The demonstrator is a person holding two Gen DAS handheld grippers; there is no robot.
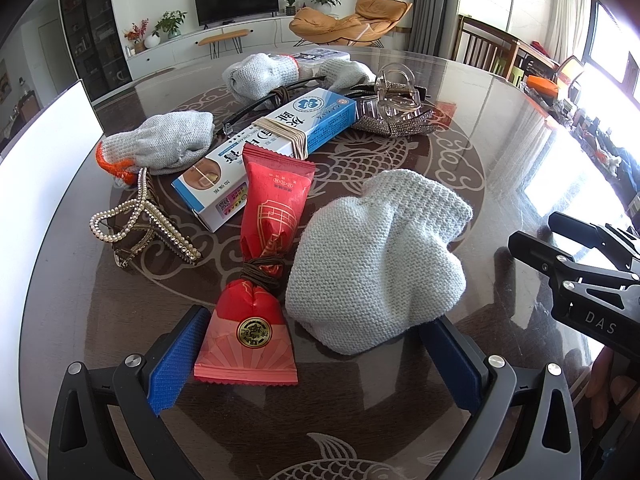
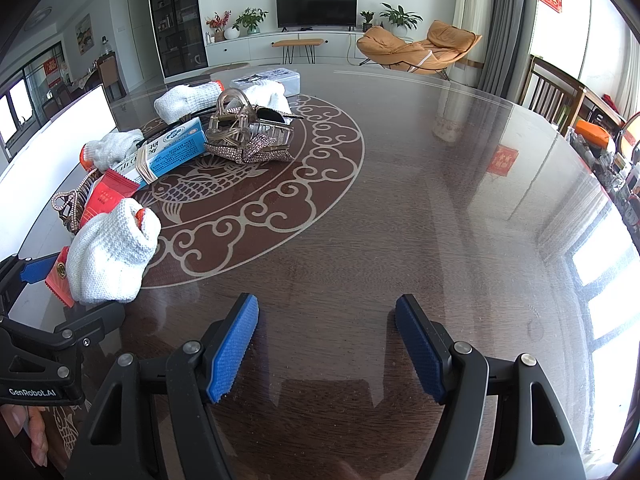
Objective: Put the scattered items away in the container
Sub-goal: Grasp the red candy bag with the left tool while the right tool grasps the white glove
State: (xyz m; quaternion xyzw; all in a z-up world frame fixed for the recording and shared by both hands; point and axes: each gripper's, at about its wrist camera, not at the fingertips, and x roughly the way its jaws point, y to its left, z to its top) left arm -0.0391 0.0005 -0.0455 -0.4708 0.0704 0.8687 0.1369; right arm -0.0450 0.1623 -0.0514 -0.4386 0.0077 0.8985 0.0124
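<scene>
- Left gripper (image 1: 312, 360) spread wide and empty, low over the counter (image 2: 400, 220), red sachet (image 1: 256, 312) and knit glove (image 1: 372, 264) both between its fingers: closing here could pinch both.
- Right gripper (image 2: 326, 352) also wide, empty, over bare wood.
- White container (image 1: 44, 168) sits at far left; the carry might clip that pearl hair clip (image 1: 144, 224).

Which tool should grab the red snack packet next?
Left. The left tool is open with the red snack packet lying between its fingers beside the knit glove. The right tool is open too, but over bare table, off to the side of the pile.
</scene>
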